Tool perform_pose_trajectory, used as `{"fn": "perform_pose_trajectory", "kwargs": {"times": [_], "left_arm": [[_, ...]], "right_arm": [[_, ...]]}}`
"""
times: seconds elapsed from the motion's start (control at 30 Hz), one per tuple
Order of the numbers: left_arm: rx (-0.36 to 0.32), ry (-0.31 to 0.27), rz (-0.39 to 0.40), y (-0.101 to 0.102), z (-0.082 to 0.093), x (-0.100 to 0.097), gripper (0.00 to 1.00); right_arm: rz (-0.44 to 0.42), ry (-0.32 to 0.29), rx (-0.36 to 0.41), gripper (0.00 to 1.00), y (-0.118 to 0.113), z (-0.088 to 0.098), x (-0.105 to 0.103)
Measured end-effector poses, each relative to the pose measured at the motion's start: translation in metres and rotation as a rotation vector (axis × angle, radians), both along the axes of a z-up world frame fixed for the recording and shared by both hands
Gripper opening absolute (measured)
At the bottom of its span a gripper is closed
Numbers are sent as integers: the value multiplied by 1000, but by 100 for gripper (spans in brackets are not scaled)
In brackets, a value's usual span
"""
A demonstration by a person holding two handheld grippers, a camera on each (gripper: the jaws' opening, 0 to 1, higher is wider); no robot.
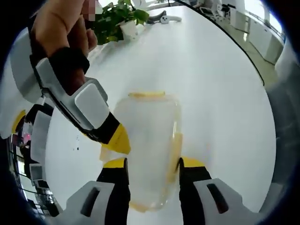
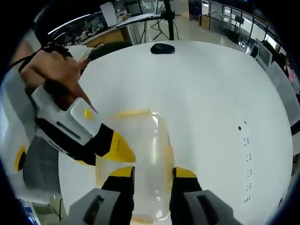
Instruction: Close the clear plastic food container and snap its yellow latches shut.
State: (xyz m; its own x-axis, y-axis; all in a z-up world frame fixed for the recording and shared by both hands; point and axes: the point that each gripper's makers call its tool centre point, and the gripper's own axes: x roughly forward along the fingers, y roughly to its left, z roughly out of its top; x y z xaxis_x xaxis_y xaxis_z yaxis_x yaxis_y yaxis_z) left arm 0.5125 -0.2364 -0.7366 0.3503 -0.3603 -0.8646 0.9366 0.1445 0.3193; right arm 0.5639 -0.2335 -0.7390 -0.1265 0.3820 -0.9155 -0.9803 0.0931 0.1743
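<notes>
In the left gripper view, one clear plastic food container lies on the white table, lid on. The left gripper has its two yellow-tipped jaws apart, one on each long side of the container, close against its walls — whether they press it I cannot tell. Three yellow latches show: one latch at the far end beyond the jaws, one side latch just above the right-hand jaw, and a third along the near rim between the jaws. From the upper left the right gripper comes in, held by a hand, its one visible yellow tip touching the container's left edge just above the left-hand jaw. Far beyond the container stand one potted plant and one small white object.

In the right gripper view, the container lies between the right gripper and its two jaws, which are spread to either side of it. The left gripper enters from the left with a hand on it — its yellow tip rests at the container's left edge. One dark object sits at the table's far edge.
</notes>
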Motion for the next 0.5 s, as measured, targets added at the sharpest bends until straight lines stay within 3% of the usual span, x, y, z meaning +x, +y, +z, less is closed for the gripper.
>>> {"fn": "perform_pose_trajectory", "kwargs": {"times": [0.03,0.07,0.13,0.5], "left_arm": [[-7,10,-7,-1,1,0,35],[-8,21,-10,0,2,-2,35],[-9,15,-14,2,3,-3,35],[-7,18,-16,-1,-1,-5,36]], "right_arm": [[6,3,0,26,0,0,0],[-7,51,-56,25,-11,-1,-8],[7,37,7,25,-1,-1,2],[-7,28,1,27,0,0,-1]]}}
